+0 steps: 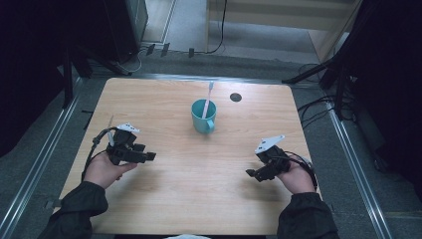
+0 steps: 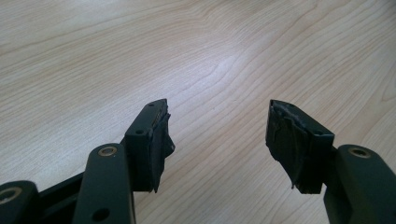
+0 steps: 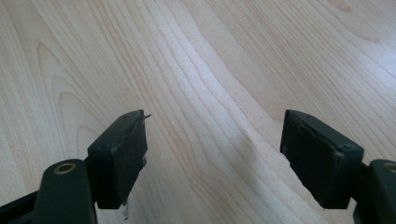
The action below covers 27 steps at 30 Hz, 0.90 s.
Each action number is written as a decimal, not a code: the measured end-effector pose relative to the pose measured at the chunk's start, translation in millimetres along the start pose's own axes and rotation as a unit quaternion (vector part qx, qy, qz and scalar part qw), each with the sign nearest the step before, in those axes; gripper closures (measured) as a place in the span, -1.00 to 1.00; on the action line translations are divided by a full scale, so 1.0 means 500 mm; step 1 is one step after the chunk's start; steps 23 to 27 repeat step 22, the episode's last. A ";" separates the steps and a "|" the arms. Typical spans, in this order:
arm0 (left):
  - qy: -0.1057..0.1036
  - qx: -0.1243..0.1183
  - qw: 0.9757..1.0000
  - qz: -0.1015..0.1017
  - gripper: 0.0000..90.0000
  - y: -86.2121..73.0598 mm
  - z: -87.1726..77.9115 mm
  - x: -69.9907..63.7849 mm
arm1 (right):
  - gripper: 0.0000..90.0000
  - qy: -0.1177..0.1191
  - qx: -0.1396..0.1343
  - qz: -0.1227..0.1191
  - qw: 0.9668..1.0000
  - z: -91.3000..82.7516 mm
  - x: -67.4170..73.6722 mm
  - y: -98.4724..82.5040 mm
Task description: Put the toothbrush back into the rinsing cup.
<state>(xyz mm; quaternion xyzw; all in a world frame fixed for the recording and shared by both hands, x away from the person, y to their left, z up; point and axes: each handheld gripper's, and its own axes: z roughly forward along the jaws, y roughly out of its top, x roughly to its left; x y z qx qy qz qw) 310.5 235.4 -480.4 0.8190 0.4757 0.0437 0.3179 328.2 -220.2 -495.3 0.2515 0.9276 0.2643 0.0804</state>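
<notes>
A teal mug (image 1: 203, 116) stands upright on the wooden table (image 1: 189, 174), a little behind its middle, with its handle toward me. A pale stick-like item (image 1: 207, 99) leans out of it toward the back. My left gripper (image 1: 149, 156) is held low at the left, well short of the mug, pointing right. Its jaws stand apart in the left gripper view (image 2: 217, 140), with bare wood between them. My right gripper (image 1: 250, 174) sits at the right front, pointing left. In the right gripper view (image 3: 215, 154) its jaws are wide apart over bare wood.
A small dark round hole (image 1: 236, 97) lies in the tabletop behind and right of the mug. Metal rails (image 1: 45, 159) run along both sides of the table. Cables (image 1: 318, 107) and dark stands crowd the floor behind and to the right.
</notes>
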 end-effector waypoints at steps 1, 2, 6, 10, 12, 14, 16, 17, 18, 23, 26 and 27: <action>0.000 -0.001 1.000 -0.001 -0.13 -0.001 -0.001 0.001 | -0.48 0.000 0.001 0.000 1.000 0.001 0.000 0.000; -0.001 -0.001 1.000 -0.002 -0.13 -0.001 -0.001 0.001 | -0.48 0.000 0.000 0.000 1.000 0.001 -0.001 0.000; 0.002 -0.001 1.000 -0.006 -0.13 -0.002 0.000 0.003 | -0.48 0.002 0.000 0.000 1.000 0.002 -0.003 0.000; 0.000 0.005 1.000 -0.007 -0.14 -0.002 0.008 0.006 | -0.48 0.002 0.000 -0.001 1.000 0.002 -0.003 0.000; -0.005 0.012 1.000 -0.006 -0.14 -0.001 0.014 0.008 | -0.48 0.001 0.000 -0.001 1.000 0.001 -0.003 0.000; -0.004 0.014 1.000 -0.007 -0.14 0.000 0.019 0.006 | -0.48 0.001 0.001 -0.001 1.000 0.001 -0.002 0.000; -0.005 0.015 1.000 -0.005 -0.14 0.000 0.020 0.004 | -0.48 0.000 0.001 -0.002 1.000 0.001 -0.002 0.000; -0.004 0.014 1.000 -0.005 -0.14 0.000 0.020 0.003 | -0.48 0.000 0.000 -0.003 1.000 0.001 -0.002 0.000; -0.002 0.014 1.000 -0.003 -0.14 0.000 0.020 0.004 | -0.48 0.000 0.001 -0.001 1.000 0.000 -0.002 -0.001; -0.001 0.009 1.000 -0.003 -0.14 0.000 0.019 0.007 | -0.48 0.000 -0.001 -0.003 1.000 0.000 -0.004 -0.001; -0.001 0.009 1.000 -0.003 -0.14 0.000 0.019 0.007 | -0.48 0.000 -0.001 -0.003 1.000 0.000 -0.004 -0.001; -0.001 0.009 1.000 -0.003 -0.14 0.000 0.019 0.007 | -0.48 0.000 -0.001 -0.003 1.000 0.000 -0.004 -0.001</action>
